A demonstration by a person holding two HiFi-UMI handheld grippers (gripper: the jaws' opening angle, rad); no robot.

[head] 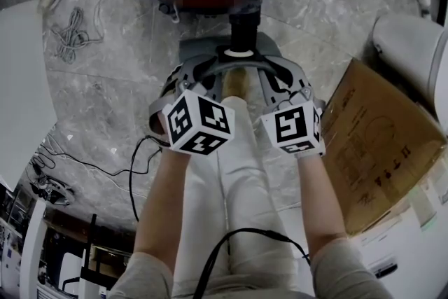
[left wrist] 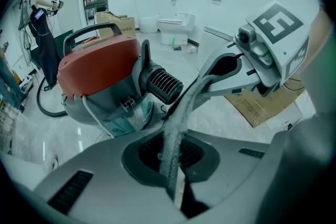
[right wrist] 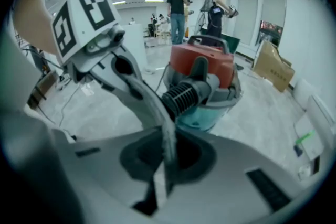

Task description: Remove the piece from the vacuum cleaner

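Both grippers held out in front of the person, side by side over the marble floor, pointing at the vacuum cleaner.

Left gripper: jaws together, clamped on one end of a thin gray strip. Right gripper: jaws together too, clamped on the other end of the same strip. The strip runs in a curve from one pair of jaws to the other; in the head view it shows as a gray arc between the two gripper tips. It sits just in front of the vacuum's ribbed black hose port. Cannot tell if it touches the port or is clear of it.

Vacuum cleaner: red top with a black handle, pale translucent lower body, standing upright on the floor just ahead of the grippers, port facing them. In the head view its top is under a mosaic patch.

Around: flattened cardboard box on the floor to the person's right, a bundle of loose cable on the floor to the left, black cable trailing by the person's legs. People stand in the background of the right gripper view, well away.
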